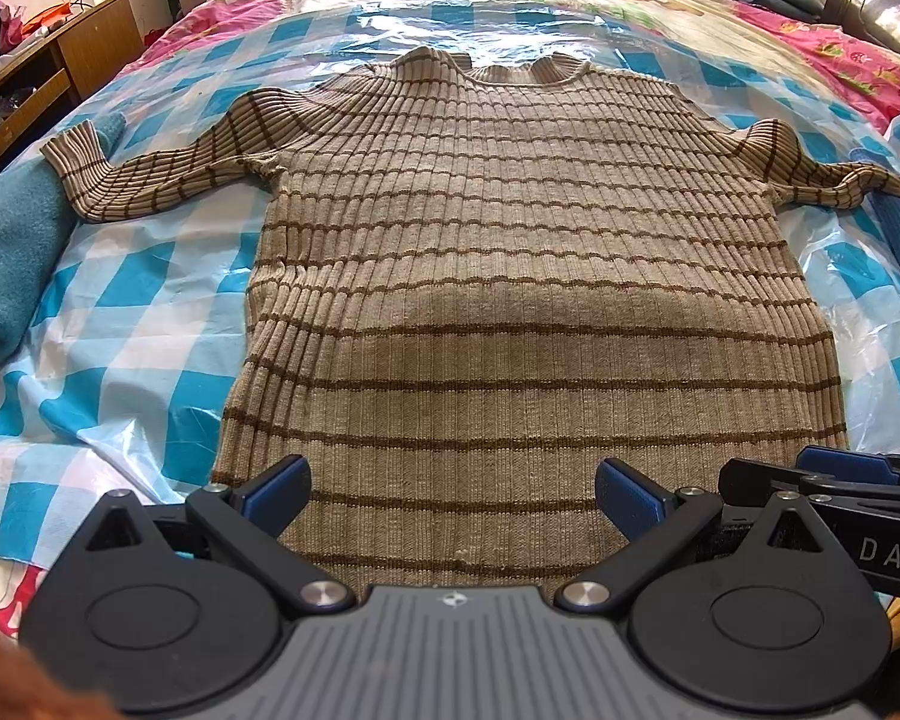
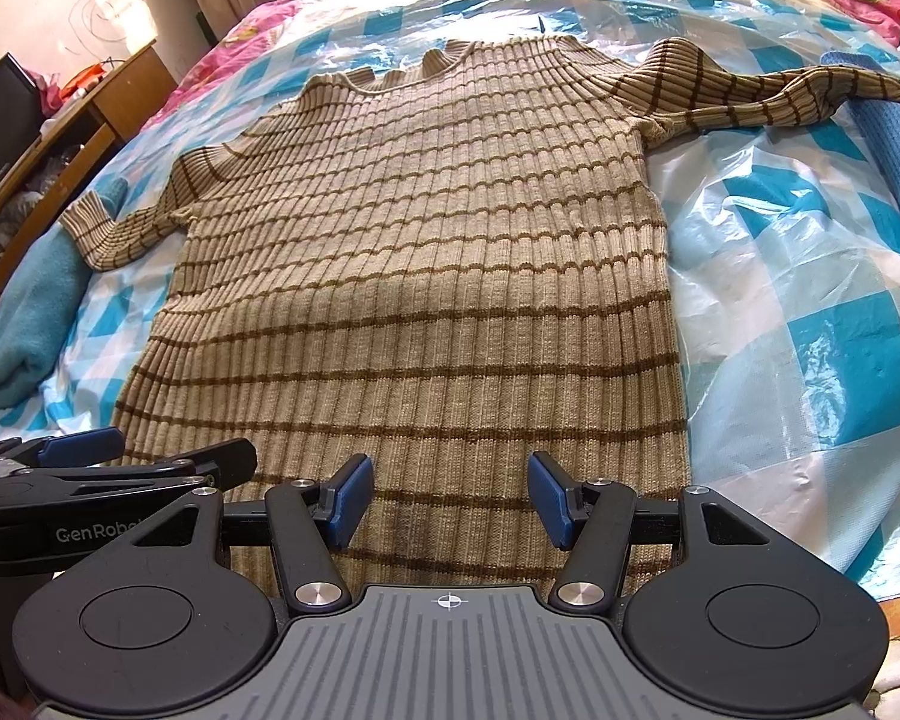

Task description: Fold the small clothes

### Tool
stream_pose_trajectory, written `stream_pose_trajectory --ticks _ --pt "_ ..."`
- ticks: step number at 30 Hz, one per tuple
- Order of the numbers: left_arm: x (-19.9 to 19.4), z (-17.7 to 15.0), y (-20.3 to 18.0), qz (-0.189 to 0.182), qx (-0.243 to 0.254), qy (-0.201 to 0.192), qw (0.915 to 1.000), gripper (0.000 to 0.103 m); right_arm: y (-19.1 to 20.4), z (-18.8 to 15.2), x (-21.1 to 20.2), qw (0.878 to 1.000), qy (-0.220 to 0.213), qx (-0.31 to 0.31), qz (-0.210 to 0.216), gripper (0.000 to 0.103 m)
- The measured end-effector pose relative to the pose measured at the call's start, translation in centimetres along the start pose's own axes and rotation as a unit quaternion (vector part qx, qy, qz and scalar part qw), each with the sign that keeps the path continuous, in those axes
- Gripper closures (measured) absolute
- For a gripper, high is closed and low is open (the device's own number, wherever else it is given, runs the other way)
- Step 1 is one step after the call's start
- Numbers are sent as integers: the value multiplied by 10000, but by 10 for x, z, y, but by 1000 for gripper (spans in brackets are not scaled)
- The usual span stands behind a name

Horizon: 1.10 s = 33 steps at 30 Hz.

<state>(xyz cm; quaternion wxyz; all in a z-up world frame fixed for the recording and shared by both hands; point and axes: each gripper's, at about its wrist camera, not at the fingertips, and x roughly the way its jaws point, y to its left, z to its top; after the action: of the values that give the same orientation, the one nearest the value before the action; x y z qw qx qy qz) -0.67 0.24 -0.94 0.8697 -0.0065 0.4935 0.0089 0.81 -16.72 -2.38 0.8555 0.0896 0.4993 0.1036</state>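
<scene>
A tan ribbed sweater with thin brown stripes lies flat on the bed, collar far, hem near, both sleeves spread outward. In the right wrist view the same sweater fills the middle. My left gripper hovers open over the hem, nothing between its blue pads. My right gripper stands open over the hem's right part, also holding nothing. Each gripper shows at the edge of the other's view: the right gripper and the left gripper.
A blue-and-white checked plastic sheet covers the bed, over a pink floral quilt. A teal cloth lies under the left sleeve, a blue cloth by the right sleeve. A wooden desk stands at the far left.
</scene>
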Motion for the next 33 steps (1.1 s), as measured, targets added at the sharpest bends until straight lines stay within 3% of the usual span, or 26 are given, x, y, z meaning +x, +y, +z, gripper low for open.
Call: stream_pose_trajectory --ticks 22,33 --pt "-5 7 -8 90 141 -125 9998 0 -3 3 -2 9999 -74 58 125 46" --pt "-10 44 -36 -30 520 -485 9975 0 -23 23 -15 9981 -417 359 285 46"
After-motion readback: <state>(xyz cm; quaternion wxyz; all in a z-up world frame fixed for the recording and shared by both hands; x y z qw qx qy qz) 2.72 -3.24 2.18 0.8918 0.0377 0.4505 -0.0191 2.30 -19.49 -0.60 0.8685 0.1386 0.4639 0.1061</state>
